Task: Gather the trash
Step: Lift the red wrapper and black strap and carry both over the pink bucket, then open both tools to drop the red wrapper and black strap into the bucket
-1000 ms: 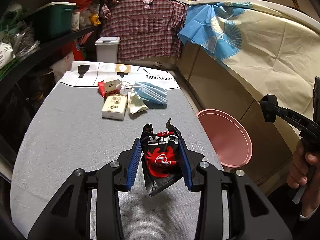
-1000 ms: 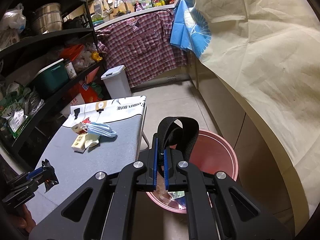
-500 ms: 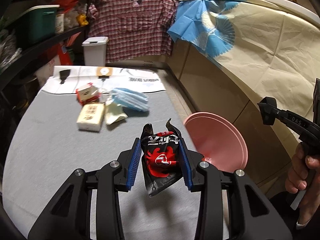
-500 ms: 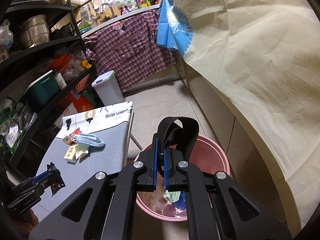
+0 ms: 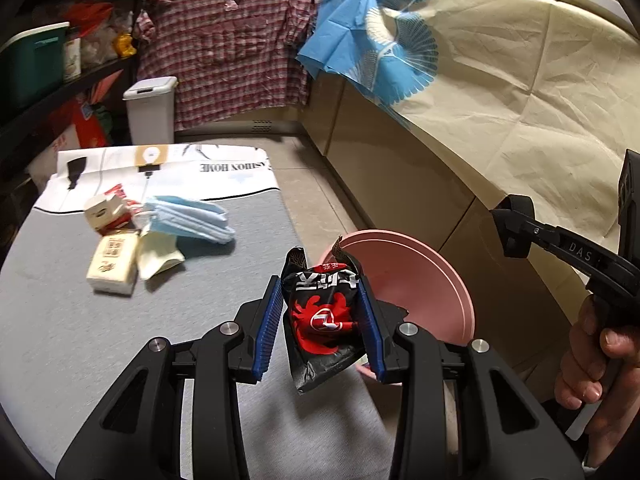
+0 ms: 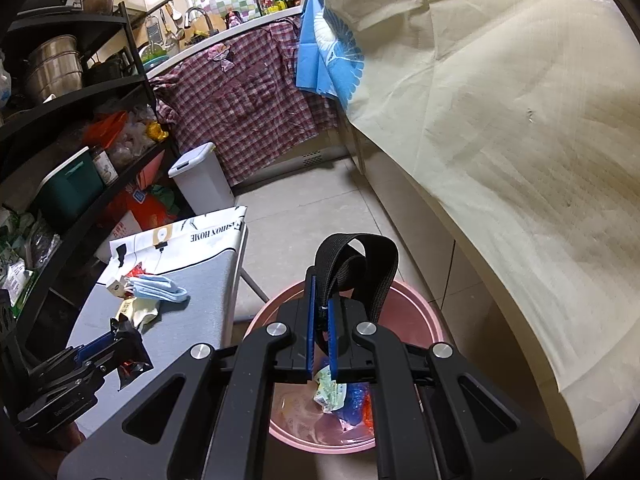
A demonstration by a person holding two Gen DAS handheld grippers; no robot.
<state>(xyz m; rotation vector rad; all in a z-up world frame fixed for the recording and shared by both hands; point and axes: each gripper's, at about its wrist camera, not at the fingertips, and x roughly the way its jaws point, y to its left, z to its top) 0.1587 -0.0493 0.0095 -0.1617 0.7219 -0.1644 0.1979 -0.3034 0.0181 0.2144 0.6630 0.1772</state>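
Left tongs (image 5: 320, 320) have slid toward the counter's right edge since a second ago; the pink basin (image 5: 420, 276) now sits much closer behind the held wrapper, and the trash pile has drifted left in view. Right tongs (image 6: 320, 336) have shifted too, now more directly over the basin.

Left tongs are partly open, blue pads clamped on both sides of a crumpled black-and-red snack wrapper (image 5: 324, 312), held above the counter (image 5: 80, 340) near its right edge. Open floor runs between the counter edge and the cabinet wall draped in cream cloth (image 5: 520, 100); the basin stands on the floor in that gap, just beside the counter.

Right tongs are pinched shut with nothing trash-like between the pads; a black strap loop (image 6: 356, 264) sticks up just ahead of them.

Counter is grey fabric with a printed white end. Still on it: blue face masks (image 5: 188, 216), a cream tissue pack (image 5: 114, 264), a yellowish wrapper (image 5: 158, 256), a small red-and-white box (image 5: 106, 210). A white lidded bin (image 5: 150, 108) and a plaid shirt (image 5: 228, 52) are at the far end, with shelves on the left.

Only the right wrist view shows inside the basin: green, blue and orange scraps (image 6: 344, 396) at the bottom. Only the left wrist view shows the person's hand (image 5: 596, 360) on the right tongs' handle.
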